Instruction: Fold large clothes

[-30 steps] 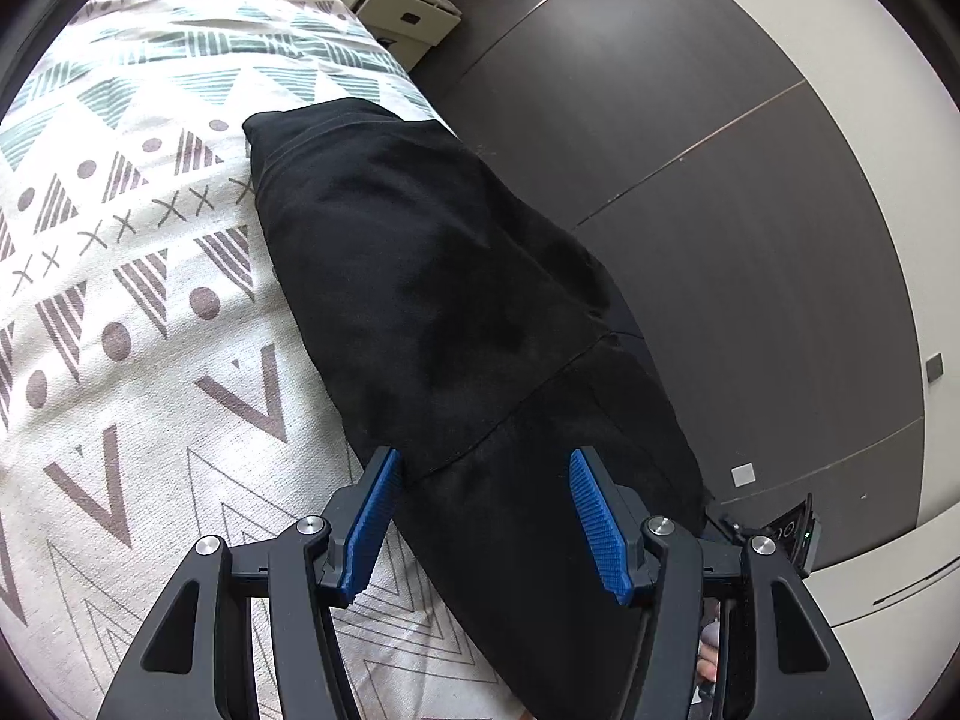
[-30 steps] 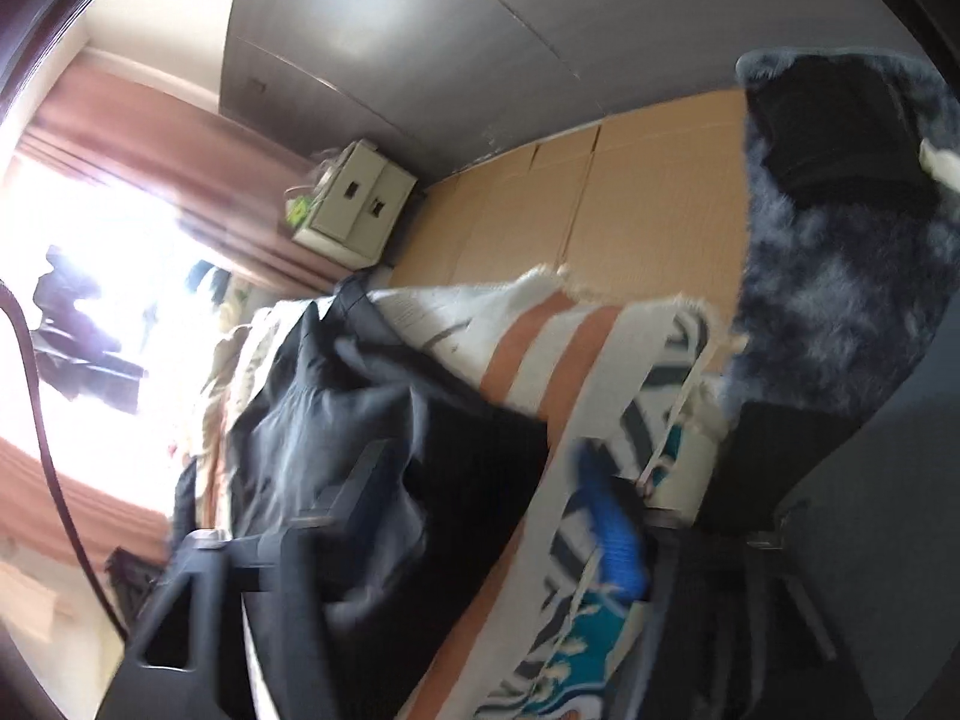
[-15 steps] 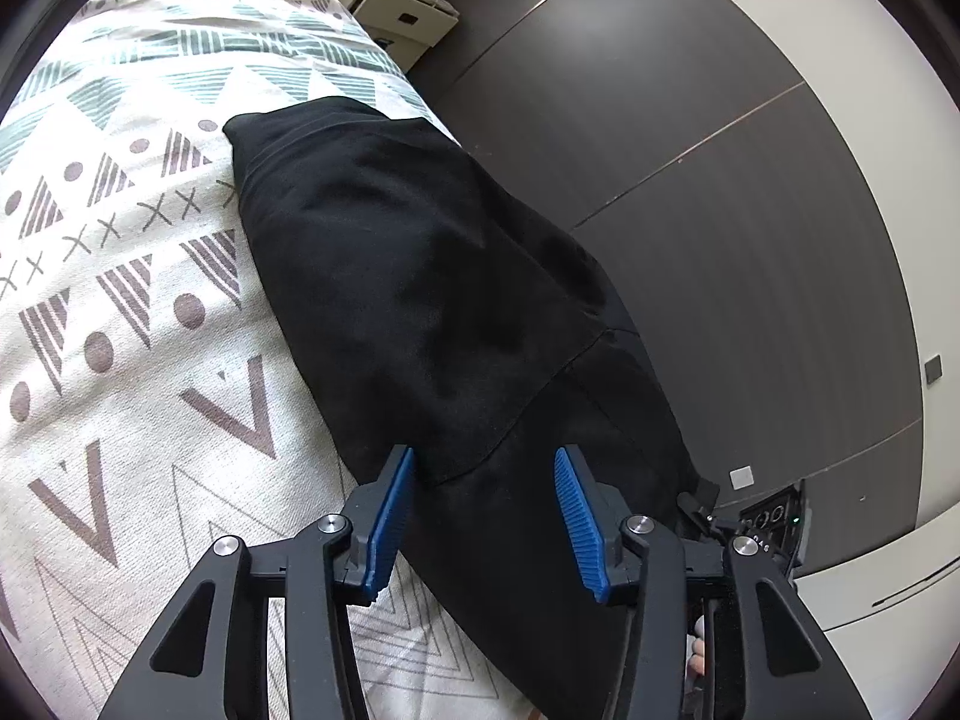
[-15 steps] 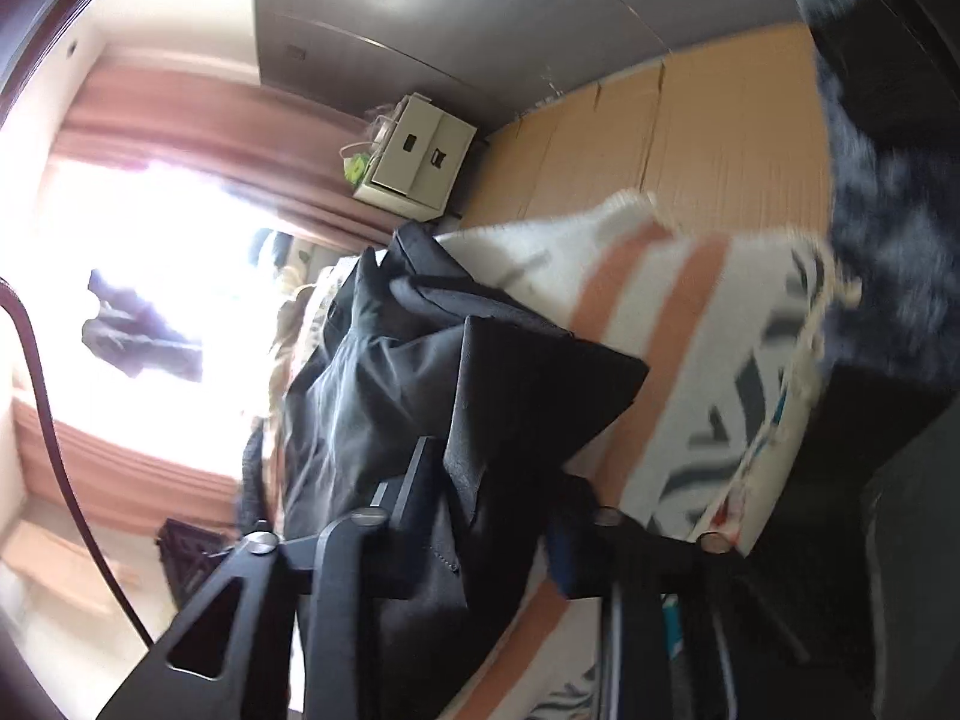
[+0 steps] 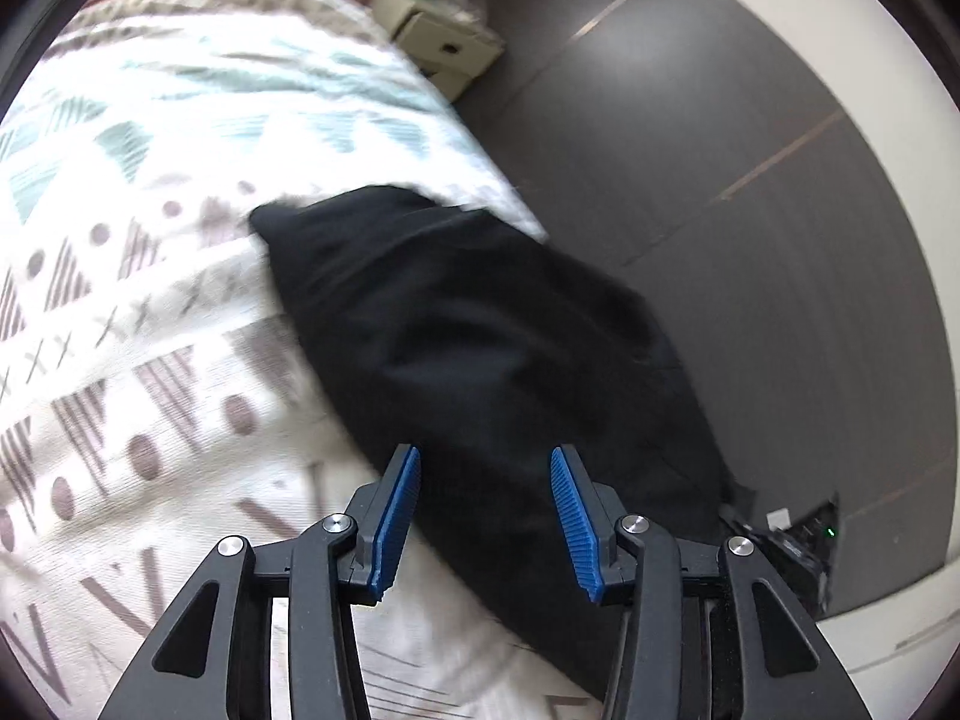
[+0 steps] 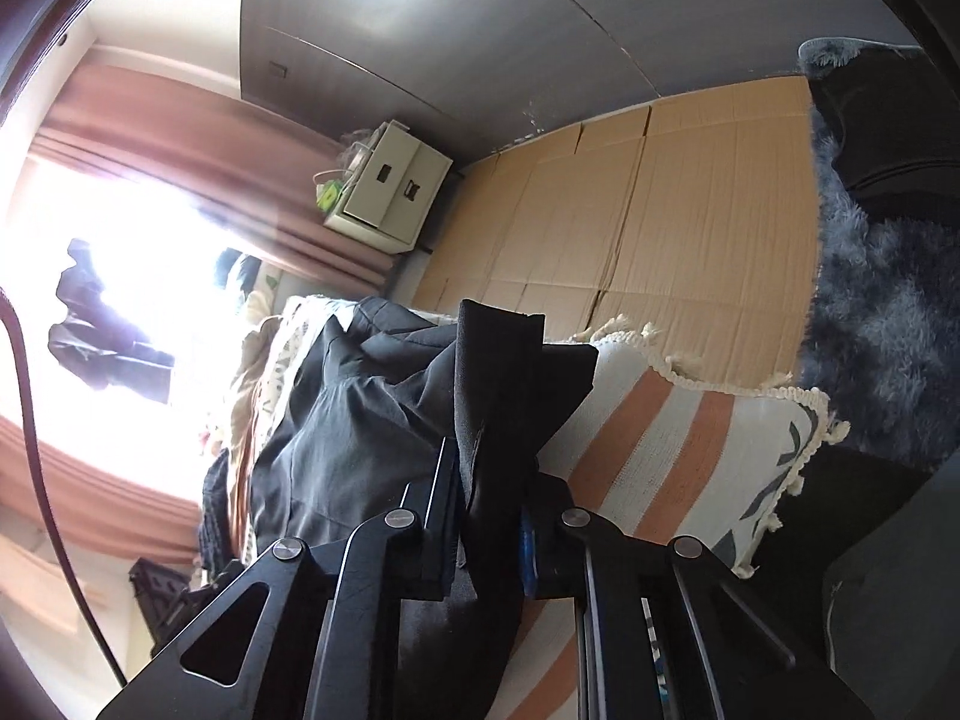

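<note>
In the left wrist view, the patterned blanket (image 5: 180, 312) is spreading over the bed on the left, its triangles, dots and crosses blurred. The black garment (image 5: 480, 348) is lying along the blanket's right edge, its far corner pointing up the bed and its right side hanging over the edge toward the dark floor (image 5: 750, 240). The left claw (image 5: 485, 516) is hovering over the near part of the garment with its blue pads (image 5: 393, 516) standing apart; black cloth is showing in the gap, but neither pad is pressing on it. To the right of the bed the floor is lying open up to a pale set of drawers (image 5: 444, 48) at the far end.

In the right wrist view, a bright window with pink curtains (image 6: 198, 138) is filling the left side. Next to it, grey-black cloth is bunching on the bed. The right claw (image 6: 489, 516) has just been closing and is now clamped on a folded edge of the garment (image 6: 498, 396), which is standing up in a narrow strip between its fingers. Right of that, a striped cushion (image 6: 678, 450) with a fringed edge is lying beside the garment. Beyond it, flattened cardboard (image 6: 630, 210) is covering the floor, and a shaggy grey rug (image 6: 882, 300) is bordering the far right.
</note>
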A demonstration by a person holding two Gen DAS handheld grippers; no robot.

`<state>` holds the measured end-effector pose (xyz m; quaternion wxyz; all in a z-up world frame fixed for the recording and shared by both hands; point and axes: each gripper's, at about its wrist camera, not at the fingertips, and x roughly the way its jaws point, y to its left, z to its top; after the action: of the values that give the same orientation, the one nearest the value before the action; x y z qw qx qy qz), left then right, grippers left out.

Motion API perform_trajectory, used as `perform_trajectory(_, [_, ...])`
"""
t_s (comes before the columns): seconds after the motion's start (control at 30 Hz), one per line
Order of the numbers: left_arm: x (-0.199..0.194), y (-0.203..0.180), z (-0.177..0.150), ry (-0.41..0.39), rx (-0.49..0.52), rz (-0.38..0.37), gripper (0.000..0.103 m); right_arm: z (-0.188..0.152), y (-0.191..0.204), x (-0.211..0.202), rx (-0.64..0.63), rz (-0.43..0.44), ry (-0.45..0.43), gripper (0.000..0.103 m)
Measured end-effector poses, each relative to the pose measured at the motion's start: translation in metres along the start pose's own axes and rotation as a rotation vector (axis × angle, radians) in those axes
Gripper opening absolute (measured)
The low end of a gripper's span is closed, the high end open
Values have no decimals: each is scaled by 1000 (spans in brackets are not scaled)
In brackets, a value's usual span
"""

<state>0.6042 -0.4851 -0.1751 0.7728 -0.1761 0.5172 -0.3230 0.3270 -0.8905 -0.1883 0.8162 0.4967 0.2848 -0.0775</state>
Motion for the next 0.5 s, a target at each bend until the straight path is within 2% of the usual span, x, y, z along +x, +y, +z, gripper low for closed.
perform_trajectory(0.23, [28, 15, 8, 20, -59, -32, 48, -9, -12, -7, 12, 15, -20, 11])
perform_trajectory(0.5, [50, 1, 40, 25, 0, -61, 48, -13, -16, -16, 24, -13, -30, 11])
